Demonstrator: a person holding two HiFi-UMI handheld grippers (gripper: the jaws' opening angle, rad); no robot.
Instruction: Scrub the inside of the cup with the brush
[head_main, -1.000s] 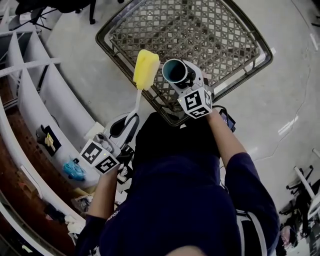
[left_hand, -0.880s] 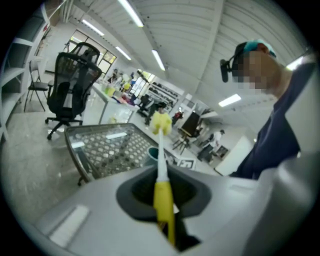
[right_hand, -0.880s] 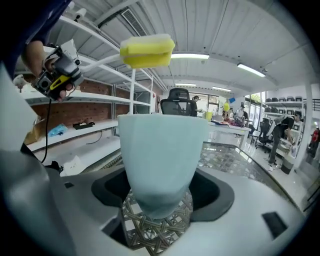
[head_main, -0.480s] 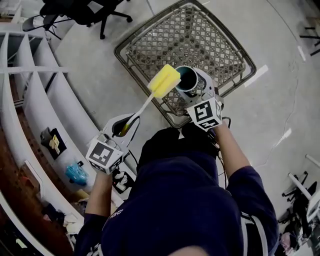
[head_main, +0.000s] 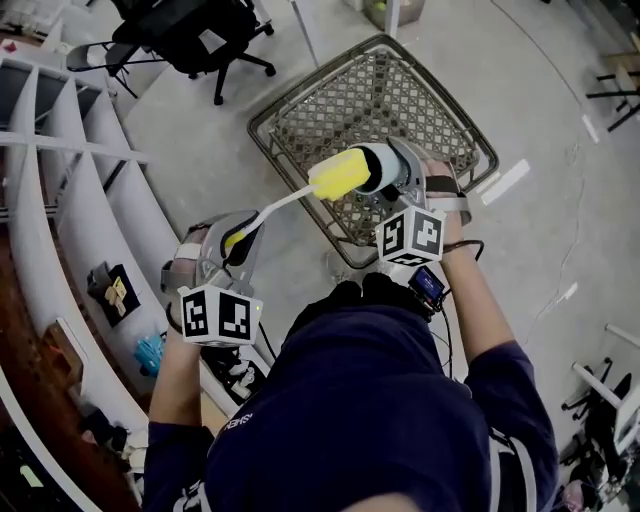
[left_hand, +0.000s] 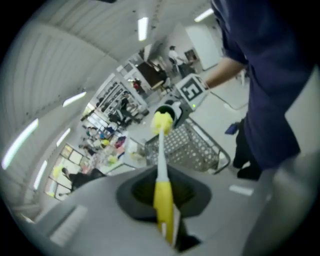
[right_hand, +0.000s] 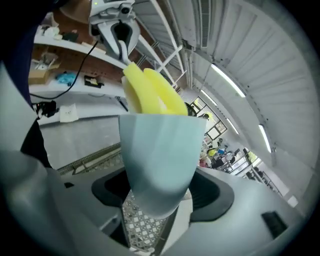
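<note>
My left tongs (left_hand: 165, 227): clamped on the yellow handle of the brush (left_hand: 161, 150), which reaches out to the right.
My right tongs (right_hand: 159, 200): pinching the pale blue cup (right_hand: 160, 150) near its base, mouth turned left.
Brush head: the yellow sponge (head_main: 338, 173) at the cup's rim, its end just inside the mouth.
Beneath, farther out: a wire basket (head_main: 300, 105) on the grey floor (head_main: 200, 140).
Left: white shelving (head_main: 75, 200); far left, a black office chair (head_main: 190, 30).

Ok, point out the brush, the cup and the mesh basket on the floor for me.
brush (head_main: 336, 174): head view, yellow sponge head.
cup (right_hand: 160, 150): right gripper view, outer wall.
basket (head_main: 350, 100): head view, bare mesh bottom.
</note>
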